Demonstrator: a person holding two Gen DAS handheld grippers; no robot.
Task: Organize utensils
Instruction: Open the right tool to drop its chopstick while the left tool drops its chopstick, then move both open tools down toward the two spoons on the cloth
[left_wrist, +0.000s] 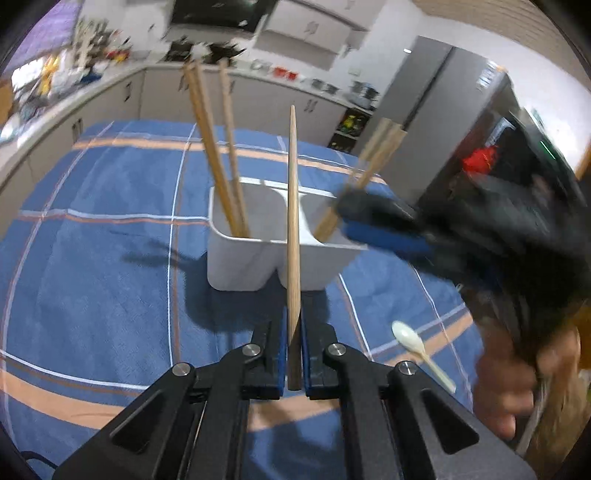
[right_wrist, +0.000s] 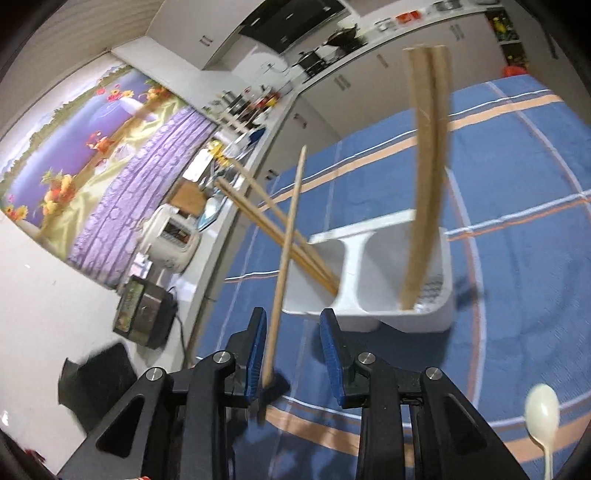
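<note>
A white two-compartment holder (left_wrist: 236, 258) (right_wrist: 436, 317) stands on the blue plaid cloth. Its left compartment holds three wooden chopsticks (left_wrist: 210, 147) (right_wrist: 258, 214); its right compartment holds two more (left_wrist: 369, 162) (right_wrist: 424, 177). My left gripper (left_wrist: 293, 325) is shut on a single wooden chopstick (left_wrist: 293, 221) (right_wrist: 286, 240), held upright just in front of the holder. My right gripper (right_wrist: 293, 343) is open and empty; in the left wrist view it (left_wrist: 373, 225) is blurred at the holder's right rim beside the two chopsticks. A white plastic spoon (left_wrist: 413, 343) (right_wrist: 541, 413) lies on the cloth to the right.
The table is covered by a blue cloth (left_wrist: 92, 258) with orange and white stripes. Kitchen counters (left_wrist: 110, 77) with cabinets run behind it, and a refrigerator (left_wrist: 436, 122) stands at the back right. A rice cooker (right_wrist: 170, 236) and a small black appliance (right_wrist: 144, 314) sit on the floor side.
</note>
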